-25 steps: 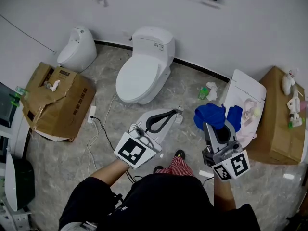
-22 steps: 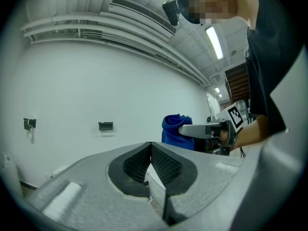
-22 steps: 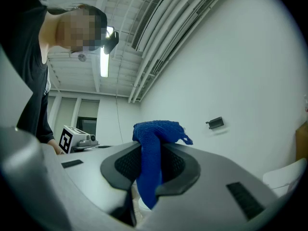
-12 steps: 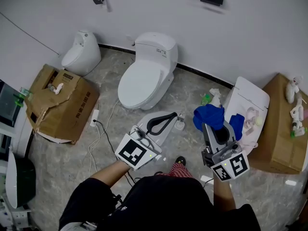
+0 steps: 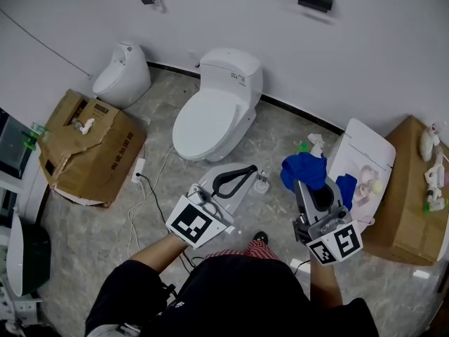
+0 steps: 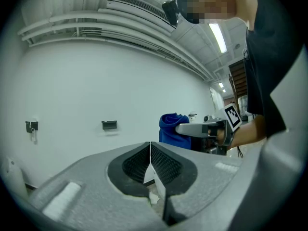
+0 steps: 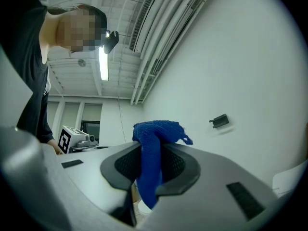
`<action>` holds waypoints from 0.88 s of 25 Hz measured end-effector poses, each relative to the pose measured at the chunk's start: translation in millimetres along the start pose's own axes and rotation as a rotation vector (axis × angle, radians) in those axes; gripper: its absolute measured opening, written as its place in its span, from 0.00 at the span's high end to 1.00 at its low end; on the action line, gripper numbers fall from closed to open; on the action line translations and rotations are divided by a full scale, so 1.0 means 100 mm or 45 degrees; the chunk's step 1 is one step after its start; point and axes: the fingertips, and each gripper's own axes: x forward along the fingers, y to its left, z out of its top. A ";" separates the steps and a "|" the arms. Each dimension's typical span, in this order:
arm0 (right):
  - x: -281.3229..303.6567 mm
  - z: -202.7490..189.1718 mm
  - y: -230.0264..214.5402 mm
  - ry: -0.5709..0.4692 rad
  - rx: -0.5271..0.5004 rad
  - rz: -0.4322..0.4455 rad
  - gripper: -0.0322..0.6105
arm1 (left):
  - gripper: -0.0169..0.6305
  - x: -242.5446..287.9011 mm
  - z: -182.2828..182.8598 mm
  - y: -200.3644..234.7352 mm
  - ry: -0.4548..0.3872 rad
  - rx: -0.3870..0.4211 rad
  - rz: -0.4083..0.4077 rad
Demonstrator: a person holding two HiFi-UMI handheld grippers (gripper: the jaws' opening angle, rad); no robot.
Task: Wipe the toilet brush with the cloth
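My right gripper (image 5: 313, 188) is shut on a blue cloth (image 5: 305, 170), which bunches over its tips and hangs between the pads in the right gripper view (image 7: 153, 153). The left gripper (image 5: 252, 168) is held beside it, pointing the same way, with its jaws shut. Only a thin white sliver shows between the left gripper's pads (image 6: 161, 165). The cloth (image 6: 173, 129) also appears to the right in the left gripper view. A small white object (image 5: 261, 183) lies on the floor just past the left tip. I cannot tell whether it is the brush.
A white toilet (image 5: 214, 111) stands against the wall ahead, with a smaller white fixture (image 5: 123, 76) to its left. Cardboard boxes sit at left (image 5: 88, 146) and right (image 5: 407, 195). A white panel (image 5: 361, 153) leans by the right box. A power strip with cables (image 5: 137, 166) lies on the floor.
Both grippers have drifted a little across the floor together with my head, so the toilet sits slightly lower in view. The hold on the cloth is unchanged.
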 end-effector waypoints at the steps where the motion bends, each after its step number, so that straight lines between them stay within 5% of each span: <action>1: 0.00 -0.01 -0.03 0.002 0.002 0.000 0.83 | 0.98 0.02 -0.01 -0.01 0.000 0.003 -0.003; 9: 0.03 -0.07 -0.17 0.024 0.013 0.004 0.83 | 0.98 0.14 -0.09 0.10 0.013 -0.054 0.022; 22: 0.31 -0.26 -0.19 0.039 0.047 -0.094 0.83 | 0.98 0.16 -0.18 0.37 0.024 -0.016 -0.077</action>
